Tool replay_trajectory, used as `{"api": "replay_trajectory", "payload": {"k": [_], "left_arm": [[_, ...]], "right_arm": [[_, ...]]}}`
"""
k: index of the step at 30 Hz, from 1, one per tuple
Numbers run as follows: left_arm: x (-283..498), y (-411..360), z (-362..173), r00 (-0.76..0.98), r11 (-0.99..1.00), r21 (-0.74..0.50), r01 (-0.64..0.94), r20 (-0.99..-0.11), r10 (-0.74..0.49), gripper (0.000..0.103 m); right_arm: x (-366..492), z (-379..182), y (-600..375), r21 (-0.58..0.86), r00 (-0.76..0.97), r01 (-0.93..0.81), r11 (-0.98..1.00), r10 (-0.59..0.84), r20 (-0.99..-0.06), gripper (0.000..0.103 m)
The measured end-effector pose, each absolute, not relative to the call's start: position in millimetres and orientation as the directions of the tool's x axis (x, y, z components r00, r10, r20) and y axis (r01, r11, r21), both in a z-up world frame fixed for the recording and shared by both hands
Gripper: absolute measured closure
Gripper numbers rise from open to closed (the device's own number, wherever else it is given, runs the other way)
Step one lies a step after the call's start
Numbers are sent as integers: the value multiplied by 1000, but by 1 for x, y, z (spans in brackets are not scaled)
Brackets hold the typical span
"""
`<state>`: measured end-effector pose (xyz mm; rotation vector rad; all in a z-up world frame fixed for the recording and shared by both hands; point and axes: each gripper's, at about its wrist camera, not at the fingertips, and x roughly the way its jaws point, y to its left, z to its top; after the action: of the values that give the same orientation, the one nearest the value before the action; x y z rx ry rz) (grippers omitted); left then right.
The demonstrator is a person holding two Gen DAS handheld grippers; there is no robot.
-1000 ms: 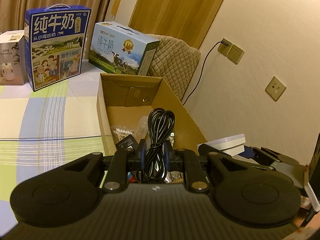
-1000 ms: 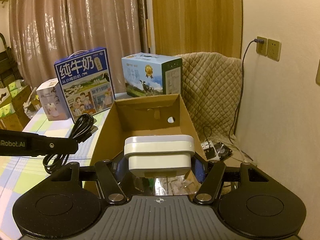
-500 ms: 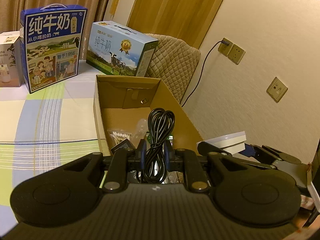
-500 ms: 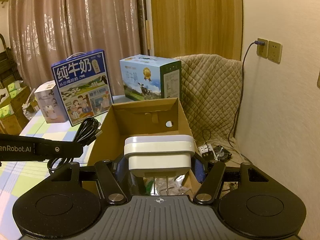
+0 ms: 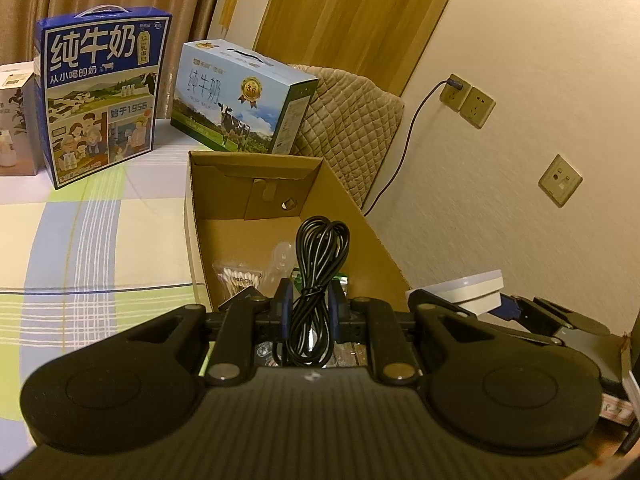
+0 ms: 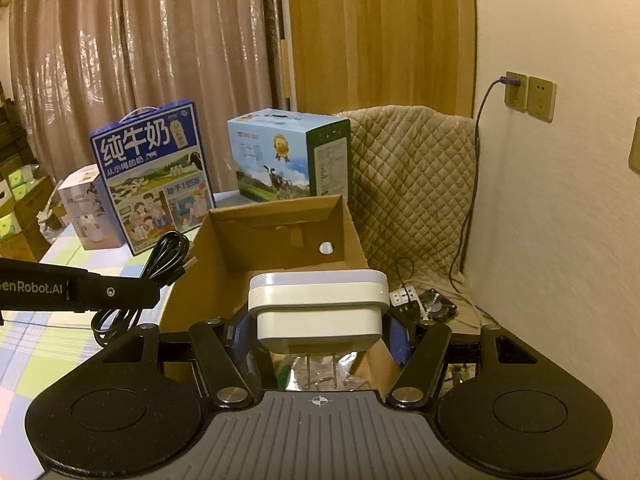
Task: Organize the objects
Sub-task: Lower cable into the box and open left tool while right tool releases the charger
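Note:
My left gripper (image 5: 311, 295) is shut on a coiled black cable (image 5: 318, 256), held above the near end of an open cardboard box (image 5: 192, 216). In the right wrist view the same cable (image 6: 166, 258) hangs from the left gripper's arm beside the box's left wall (image 6: 188, 280). My right gripper (image 6: 318, 330) is shut on a white plug-in adapter (image 6: 318, 300), prongs pointing back at the camera, over the box's near end. The adapter (image 5: 472, 286) also shows at the right of the left wrist view. Inside the box lie a bag of cotton swabs (image 5: 236, 276) and other small packets.
Two milk cartons stand behind the box on the checked cloth: a dark blue one (image 5: 100, 92) and a light blue one (image 5: 240, 108). A white box (image 5: 16, 116) sits far left. A quilted chair (image 6: 412, 184), a power strip (image 6: 404, 298) and wall sockets (image 6: 528, 96) lie to the right.
The left gripper with the cable has drifted slightly forward over the box; the cartons slid left in its view. The right gripper holds almost still with the adapter.

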<state>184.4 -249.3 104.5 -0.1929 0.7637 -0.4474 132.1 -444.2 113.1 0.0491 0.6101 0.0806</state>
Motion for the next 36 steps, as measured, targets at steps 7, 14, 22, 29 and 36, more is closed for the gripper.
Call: {"api": "replay_trajectory", "payload": {"k": [7, 14, 22, 29, 36], "left_arm": [[202, -261, 99, 644, 895, -311, 320, -621, -446, 74], [204, -248, 101, 671, 901, -319, 293, -603, -431, 71], [193, -220, 96, 691, 915, -324, 241, -605, -396, 62], [184, -196, 91, 712, 941, -283, 188, -620, -329, 41], [175, -179, 80, 719, 958, -247, 147, -638, -276, 21]], "right_arm": [[137, 106, -453, 76, 811, -42, 996, 78, -580, 42], [138, 100, -456, 88, 804, -37, 995, 82, -588, 42], [142, 100, -450, 108, 801, -57, 993, 110, -588, 42], [158, 105, -442, 143, 800, -76, 987, 146, -583, 42], [187, 106, -438, 243, 790, -129, 961, 248, -560, 28]]}}
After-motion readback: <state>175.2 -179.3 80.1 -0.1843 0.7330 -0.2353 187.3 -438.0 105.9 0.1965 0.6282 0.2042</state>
